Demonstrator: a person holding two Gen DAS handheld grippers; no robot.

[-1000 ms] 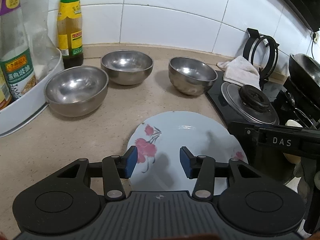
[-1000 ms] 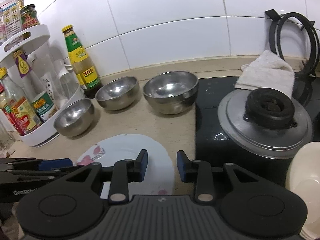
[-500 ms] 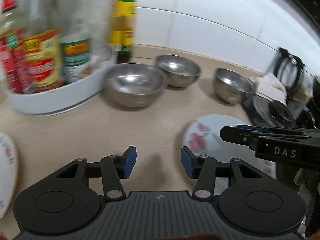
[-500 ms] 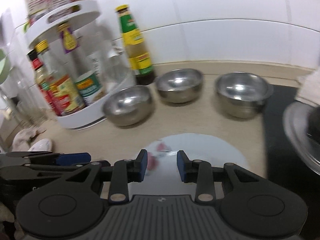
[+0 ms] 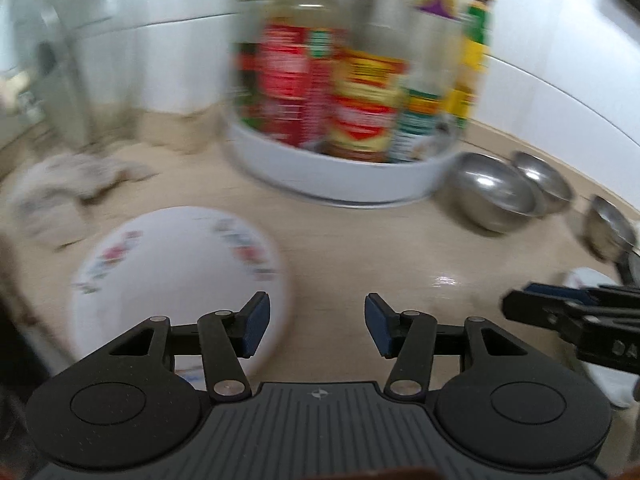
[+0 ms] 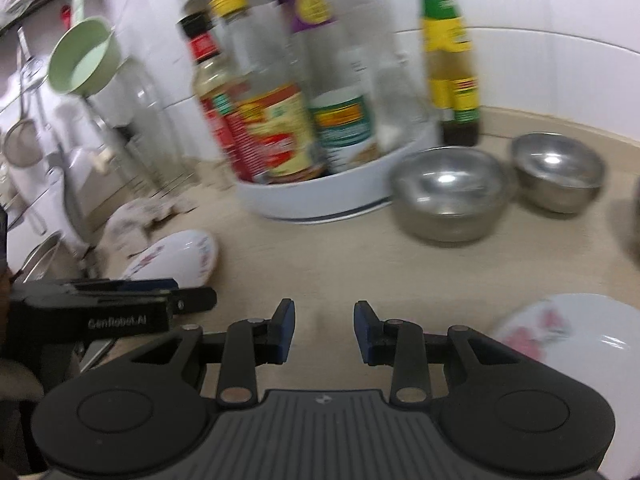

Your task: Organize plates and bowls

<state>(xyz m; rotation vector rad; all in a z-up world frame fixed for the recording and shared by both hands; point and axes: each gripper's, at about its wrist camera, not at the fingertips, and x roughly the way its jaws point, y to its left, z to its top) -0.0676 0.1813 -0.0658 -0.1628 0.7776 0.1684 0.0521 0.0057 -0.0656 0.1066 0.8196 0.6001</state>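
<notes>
A white floral plate (image 5: pixel 176 276) lies on the beige counter at lower left; it also shows in the right wrist view (image 6: pixel 176 258). My left gripper (image 5: pixel 316 326) is open and empty, its left finger over that plate's right rim. A second floral plate (image 6: pixel 572 332) lies at lower right in the right wrist view. Steel bowls (image 5: pixel 496 192) (image 6: pixel 448 194) (image 6: pixel 558 170) stand in a row right of the condiment rack. My right gripper (image 6: pixel 324 330) is open and empty above bare counter between the two plates. The views are motion-blurred.
A white round rack of sauce bottles (image 5: pixel 340 176) (image 6: pixel 320 196) stands at the back. A crumpled cloth (image 5: pixel 68 184) lies left of the plate. A green ladle (image 6: pixel 82 60) hangs on the left wall. The tiled wall runs behind.
Both grippers have swung left, away from the stove and the first floral plate. A second plate at the left has come under my left gripper. Both stay open.
</notes>
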